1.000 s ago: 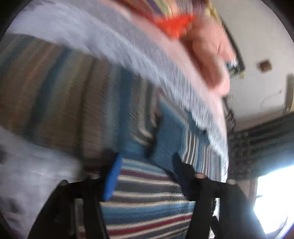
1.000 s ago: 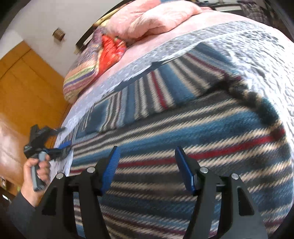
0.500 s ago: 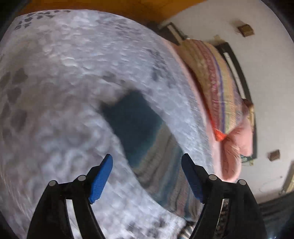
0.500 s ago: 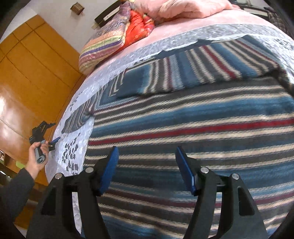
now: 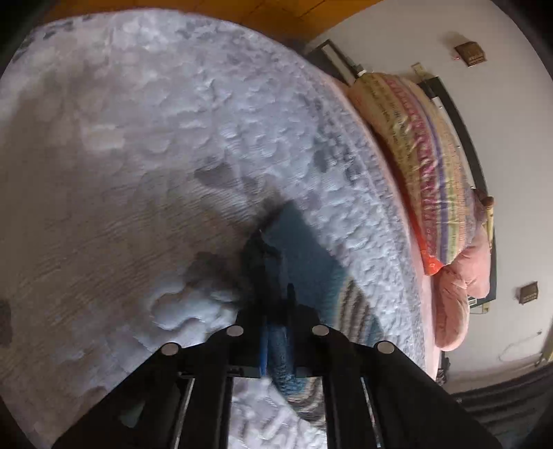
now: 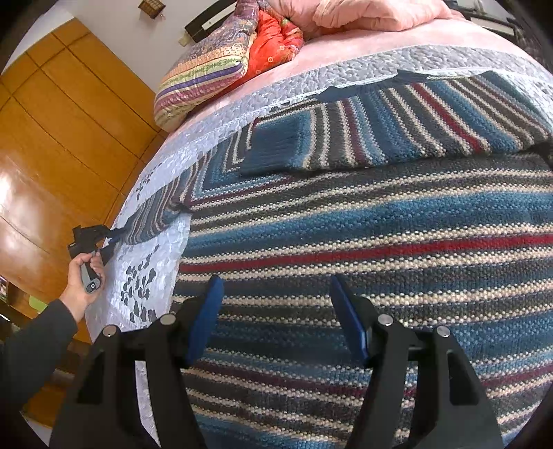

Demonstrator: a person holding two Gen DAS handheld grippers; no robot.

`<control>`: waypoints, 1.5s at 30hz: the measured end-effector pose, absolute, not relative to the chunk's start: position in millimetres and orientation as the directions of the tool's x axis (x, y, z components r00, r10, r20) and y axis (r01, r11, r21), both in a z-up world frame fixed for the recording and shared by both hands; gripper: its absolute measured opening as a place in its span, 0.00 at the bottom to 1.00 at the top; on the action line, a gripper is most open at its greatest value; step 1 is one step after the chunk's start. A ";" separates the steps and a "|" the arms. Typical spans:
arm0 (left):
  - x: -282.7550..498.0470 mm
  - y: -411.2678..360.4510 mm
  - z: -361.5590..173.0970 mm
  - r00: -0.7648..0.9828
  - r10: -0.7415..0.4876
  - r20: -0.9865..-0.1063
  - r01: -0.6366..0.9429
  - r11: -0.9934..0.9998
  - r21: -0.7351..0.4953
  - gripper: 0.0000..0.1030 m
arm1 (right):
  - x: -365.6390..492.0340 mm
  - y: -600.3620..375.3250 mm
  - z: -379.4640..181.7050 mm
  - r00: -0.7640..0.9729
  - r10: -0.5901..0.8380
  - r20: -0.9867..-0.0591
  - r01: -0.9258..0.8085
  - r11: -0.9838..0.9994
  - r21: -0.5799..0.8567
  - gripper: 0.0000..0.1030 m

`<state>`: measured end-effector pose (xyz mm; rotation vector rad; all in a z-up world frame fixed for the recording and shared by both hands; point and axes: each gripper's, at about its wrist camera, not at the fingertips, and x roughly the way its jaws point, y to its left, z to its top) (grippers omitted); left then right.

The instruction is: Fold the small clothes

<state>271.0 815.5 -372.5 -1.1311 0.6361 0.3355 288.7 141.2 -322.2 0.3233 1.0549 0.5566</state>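
Blue, grey, cream and red striped knit sweater (image 6: 363, 221) lies flat on the pale grey quilted bedspread (image 6: 152, 262) of a bed. Body spread wide under the right wrist camera, stripes running left-right. One sleeve is folded across the upper body, blue ribbed cuff (image 6: 276, 145) pointing left. The other sleeve (image 6: 155, 216) stretches out to the left, long axis running from the shoulder down-left to the bed edge.

Left hand-held gripper (image 6: 112, 241), held in the person's left hand (image 6: 81, 281), is at the very tip of that outstretched sleeve. In the left wrist view the left hand-held gripper (image 5: 276, 342) looks clenched on the sleeve's blue cuff end (image 5: 297, 255): blue pads nearly together with knit fabric between them, some blur. Sleeve runs away from it, forward and right, toward the sweater body.

Right hand-held gripper (image 6: 276, 317) is released, jaws wide apart, hovering over the lower body of the sweater, grasping nothing; can't tell if the tips touch the knit.

Key relation: sweater body lies to the right of the left hand-held gripper, so the sleeve likely gets carried rightward along its own axis and laid across the body, matching the other sleeve. Left hand is far nearer to it; right is well apart from that sleeve.

No containers in view. A multicolour striped pillow (image 6: 204, 76), an orange-red cushion (image 6: 276, 41) and a pink quilt (image 6: 373, 13) sit at the bed's head.
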 end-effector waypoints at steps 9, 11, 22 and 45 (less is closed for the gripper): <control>297.1 717.0 -235.5 0.881 -0.200 -0.428 -0.242 0.586 -0.773 0.07 | 281.7 110.8 -299.8 0.413 0.565 -0.714 -0.253 0.825 0.506 0.62; 310.2 682.0 -210.0 0.881 -0.251 -0.401 -0.169 0.625 -0.762 0.07 | 279.8 101.8 -296.5 0.417 0.564 -0.713 -0.239 0.824 0.513 0.62; 391.3 488.2 -198.8 0.776 -0.472 -0.418 0.040 0.698 -0.715 0.07 | 276.2 53.5 -296.0 0.448 0.543 -0.710 -0.178 0.833 0.524 0.62; 291.3 382.2 -327.7 0.757 -0.398 -0.519 -0.056 0.751 -0.658 0.73 | 476.0 67.0 -356.0 0.137 0.848 -0.511 0.107 0.500 0.859 0.56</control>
